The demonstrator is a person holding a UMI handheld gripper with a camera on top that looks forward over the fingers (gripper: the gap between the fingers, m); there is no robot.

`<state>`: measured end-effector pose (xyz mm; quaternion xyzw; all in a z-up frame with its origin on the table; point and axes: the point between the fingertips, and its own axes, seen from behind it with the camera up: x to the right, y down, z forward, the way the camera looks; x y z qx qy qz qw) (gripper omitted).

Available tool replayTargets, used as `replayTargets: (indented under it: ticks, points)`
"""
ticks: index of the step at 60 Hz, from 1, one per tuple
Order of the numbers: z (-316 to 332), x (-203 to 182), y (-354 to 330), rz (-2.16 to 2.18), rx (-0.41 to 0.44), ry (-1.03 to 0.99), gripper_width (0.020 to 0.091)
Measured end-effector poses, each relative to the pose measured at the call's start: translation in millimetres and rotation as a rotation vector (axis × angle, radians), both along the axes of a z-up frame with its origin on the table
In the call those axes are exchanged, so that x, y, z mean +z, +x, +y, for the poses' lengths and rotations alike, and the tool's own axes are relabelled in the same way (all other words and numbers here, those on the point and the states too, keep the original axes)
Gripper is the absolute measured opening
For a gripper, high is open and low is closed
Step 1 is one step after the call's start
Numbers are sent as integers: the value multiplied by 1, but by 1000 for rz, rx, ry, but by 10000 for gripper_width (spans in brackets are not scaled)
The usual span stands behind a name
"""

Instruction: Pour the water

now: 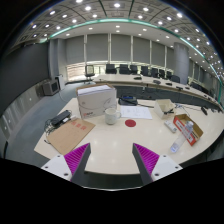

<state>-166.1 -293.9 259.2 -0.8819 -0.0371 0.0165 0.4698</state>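
Note:
A small white cup (111,116) stands on the pale table (110,145), in front of a white box (97,100). A red round disc (130,123) lies on the table just right of the cup. My gripper (112,160) is open, its purple pads (77,158) spread wide over bare tabletop with nothing between them. The cup and the disc are well beyond the fingertips. I cannot make out any bottle or jug.
A brown flat folder (70,135) and a black tool (60,119) lie to the left. An orange-red box (187,126) and a tan object (164,105) sit to the right. Sheets of paper (137,113) lie behind the disc. Black chairs (125,70) line the far desks.

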Motion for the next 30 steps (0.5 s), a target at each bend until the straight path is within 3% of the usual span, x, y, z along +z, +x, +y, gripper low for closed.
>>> replayTargets:
  ticks: [9,30]
  points:
    - [1,-8,26,20,-18,-7,857]
    - [1,-64,219,7,-66,-25,860]
